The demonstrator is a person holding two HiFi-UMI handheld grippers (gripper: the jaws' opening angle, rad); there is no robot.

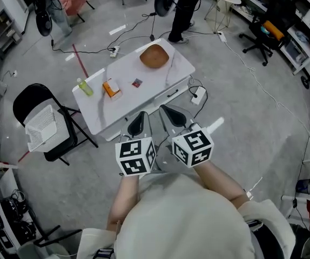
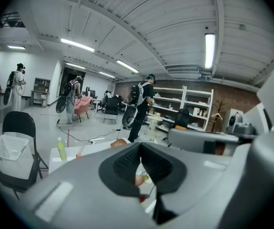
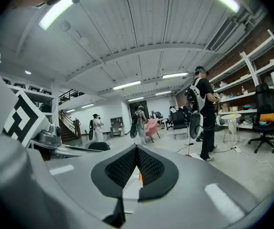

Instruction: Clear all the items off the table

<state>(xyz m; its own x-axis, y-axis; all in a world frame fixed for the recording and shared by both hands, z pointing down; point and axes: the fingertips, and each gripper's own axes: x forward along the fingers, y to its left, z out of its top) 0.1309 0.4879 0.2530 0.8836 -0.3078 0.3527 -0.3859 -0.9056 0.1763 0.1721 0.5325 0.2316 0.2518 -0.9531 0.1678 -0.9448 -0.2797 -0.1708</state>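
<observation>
While the left gripper (image 1: 138,124) and right gripper (image 1: 174,116) hang short of the glossy white table (image 1: 128,69), ribbed black jaws pinched together and empty, a round wooden bowl (image 1: 154,56), green bottle (image 1: 85,87) and orange box (image 1: 110,88) lie on it

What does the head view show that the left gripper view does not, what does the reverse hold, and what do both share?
Head view only: the square-marker cubes on the left gripper and right gripper, and the person's pale top.
Left gripper view only: the ceiling strip lights, and the left gripper's pads closed together, nothing between them.
Both: the white table, the green bottle, and the black chair carrying a white basket.
</observation>
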